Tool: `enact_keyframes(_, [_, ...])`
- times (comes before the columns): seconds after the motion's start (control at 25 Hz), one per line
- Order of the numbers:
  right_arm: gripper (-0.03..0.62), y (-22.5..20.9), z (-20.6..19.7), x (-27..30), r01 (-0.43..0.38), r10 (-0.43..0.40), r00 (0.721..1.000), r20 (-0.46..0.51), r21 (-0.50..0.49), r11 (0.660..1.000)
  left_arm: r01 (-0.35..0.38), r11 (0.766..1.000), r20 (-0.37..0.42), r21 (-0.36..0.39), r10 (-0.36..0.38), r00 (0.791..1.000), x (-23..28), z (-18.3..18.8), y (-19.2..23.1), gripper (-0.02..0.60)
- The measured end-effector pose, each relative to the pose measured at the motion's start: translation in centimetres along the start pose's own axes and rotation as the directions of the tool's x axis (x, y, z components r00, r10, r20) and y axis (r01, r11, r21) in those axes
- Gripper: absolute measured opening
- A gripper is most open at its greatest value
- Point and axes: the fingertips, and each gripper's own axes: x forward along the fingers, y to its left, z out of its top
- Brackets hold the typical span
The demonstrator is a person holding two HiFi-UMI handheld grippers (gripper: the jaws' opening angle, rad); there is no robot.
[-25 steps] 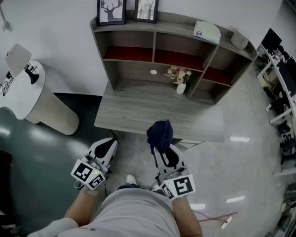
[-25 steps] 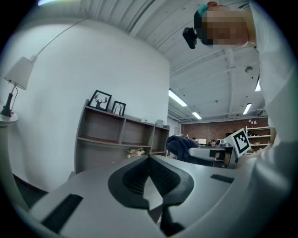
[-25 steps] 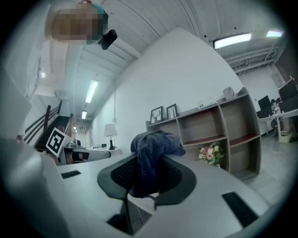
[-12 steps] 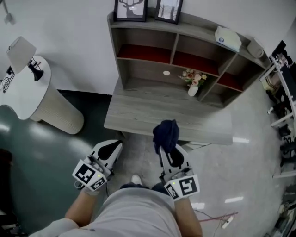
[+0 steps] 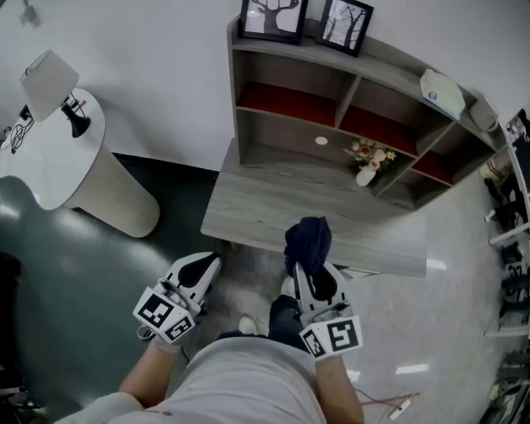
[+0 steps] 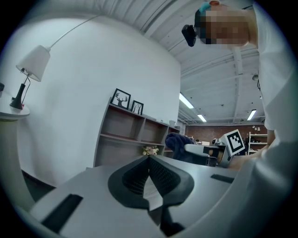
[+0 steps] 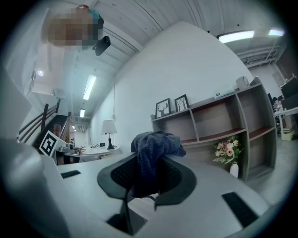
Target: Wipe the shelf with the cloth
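Note:
The grey wooden shelf unit (image 5: 331,124) stands against the white wall, with a desk top (image 5: 273,207) in front of it. My right gripper (image 5: 306,263) is shut on a dark blue cloth (image 5: 308,238), which bunches up over the desk's front edge. In the right gripper view the cloth (image 7: 156,144) hangs between the jaws of the right gripper (image 7: 148,160), with the shelf unit (image 7: 223,125) beyond. My left gripper (image 5: 201,263) is held level just short of the desk's left corner. In its own view the left gripper (image 6: 149,158) has its jaws together with nothing in them.
A small vase of flowers (image 5: 367,161) stands in the lower middle bay. Two framed pictures (image 5: 269,16) and a white object (image 5: 441,89) sit on top. A round white table (image 5: 50,157) with a lamp (image 5: 50,83) is at the left. Racks (image 5: 513,207) line the right side.
Both grippers have moved forward to the desk. The cloth now reaches over its front edge. The shelf unit has shifted right in the head view.

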Motion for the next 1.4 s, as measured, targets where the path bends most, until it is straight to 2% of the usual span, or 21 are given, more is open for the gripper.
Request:
enact_keyframes(0.24, [0.101, -1.3, -0.8, 4.5, -0.066, 0.066, 0.998, -0.007, 0.036, 0.997, -0.055, 0.998, -0.012, 0.004, 0.055, 0.998, 1.6, 0.0, 2.4, 0.015])
enact_keyframes(0.48, [0.101, -4.9, -0.5, 9.8, -0.125, 0.126, 0.992, -0.011, 0.072, 0.990, -0.116, 0.993, -0.025, 0.016, 0.117, 0.993, 5.4, 0.8, 4.9, 0.015])
enact_keyframes(0.84, [0.101, -10.6, 1.4, 17.0, -0.208, 0.210, 0.978, -0.012, 0.113, 0.972, -0.240, 0.971, -0.032, 0.013, 0.240, 0.970, 11.3, 3.1, 8.1, 0.015])
enact_keyframes(1.16, [0.101, -13.5, 3.0, 23.8, -0.265, 0.267, 0.962, -0.055, 0.048, 0.963, -0.346, 0.938, -0.037, 0.017, 0.346, 0.937, 16.0, 4.7, 10.1, 0.015])
enact_keyframes(1.4, [0.101, -14.9, 4.7, 29.6, -0.266, 0.259, 0.958, -0.124, -0.040, 0.963, -0.393, 0.919, -0.051, 0.018, 0.394, 0.918, 17.6, 5.1, 10.4, 0.015])
